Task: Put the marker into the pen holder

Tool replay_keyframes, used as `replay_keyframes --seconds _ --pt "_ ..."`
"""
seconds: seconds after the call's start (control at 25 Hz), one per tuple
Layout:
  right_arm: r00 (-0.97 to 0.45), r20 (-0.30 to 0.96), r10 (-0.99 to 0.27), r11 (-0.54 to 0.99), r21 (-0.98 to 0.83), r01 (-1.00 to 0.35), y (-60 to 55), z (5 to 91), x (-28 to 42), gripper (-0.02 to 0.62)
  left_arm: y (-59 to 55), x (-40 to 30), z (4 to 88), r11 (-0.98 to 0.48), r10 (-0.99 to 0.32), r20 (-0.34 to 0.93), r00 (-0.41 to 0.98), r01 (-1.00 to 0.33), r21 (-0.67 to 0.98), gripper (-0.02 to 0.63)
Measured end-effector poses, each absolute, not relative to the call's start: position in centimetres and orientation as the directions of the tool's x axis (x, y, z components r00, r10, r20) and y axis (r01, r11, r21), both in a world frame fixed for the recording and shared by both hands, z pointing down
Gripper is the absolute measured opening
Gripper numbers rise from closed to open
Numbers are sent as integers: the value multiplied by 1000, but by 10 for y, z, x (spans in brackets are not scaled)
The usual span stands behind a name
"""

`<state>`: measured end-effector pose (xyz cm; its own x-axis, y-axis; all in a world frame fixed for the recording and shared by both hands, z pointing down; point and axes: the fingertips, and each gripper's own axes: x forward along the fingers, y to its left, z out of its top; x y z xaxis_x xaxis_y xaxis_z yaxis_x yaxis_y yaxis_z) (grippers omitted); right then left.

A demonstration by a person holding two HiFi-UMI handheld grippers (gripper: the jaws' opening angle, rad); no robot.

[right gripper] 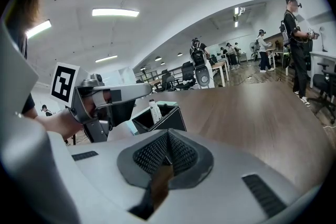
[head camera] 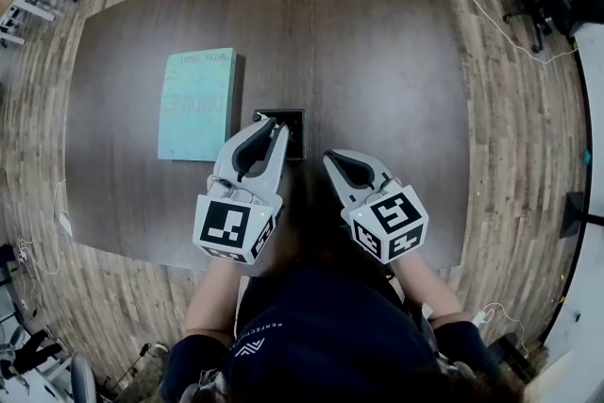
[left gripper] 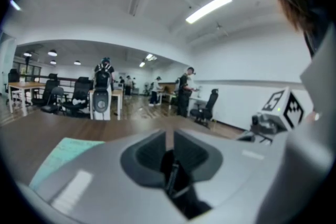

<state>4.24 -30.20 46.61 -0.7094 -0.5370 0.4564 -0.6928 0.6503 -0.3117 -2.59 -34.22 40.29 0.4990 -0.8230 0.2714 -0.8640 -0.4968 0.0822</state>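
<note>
A black square pen holder (head camera: pixel 293 120) stands on the dark table, right of a teal book (head camera: pixel 196 104). In the right gripper view a white marker (right gripper: pixel 154 110) stands upright inside the pen holder (right gripper: pixel 169 119), leaning at its left side. My left gripper (head camera: pixel 272 129) hovers over the holder's near left corner; its jaws meet in a thin seam with nothing between them (left gripper: pixel 169 136). From the right gripper view, the left gripper (right gripper: pixel 147 91) ends just above and left of the marker's top, apart from it. My right gripper (head camera: pixel 330 158) is shut and empty, a little right of the holder (right gripper: pixel 167 136).
The teal book (left gripper: pixel 63 152) lies flat left of the holder. The table edge (head camera: pixel 283 261) runs close to the person's body. Office chairs, desks and several people stand on the wood floor beyond the table.
</note>
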Motion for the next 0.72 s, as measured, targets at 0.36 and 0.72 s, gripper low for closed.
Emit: replay_keyframes --seconds 0.36,0.72 --pt "-709 453 -540 656 -302 -692 -300 464 43 2 -337 -27 402 -495 -824 269 499 -864 86 52" --pt "-701 435 -565 661 -269 -700 -297 450 45 1 -321 -52 397 -445 -850 248 464 -886 132 51"
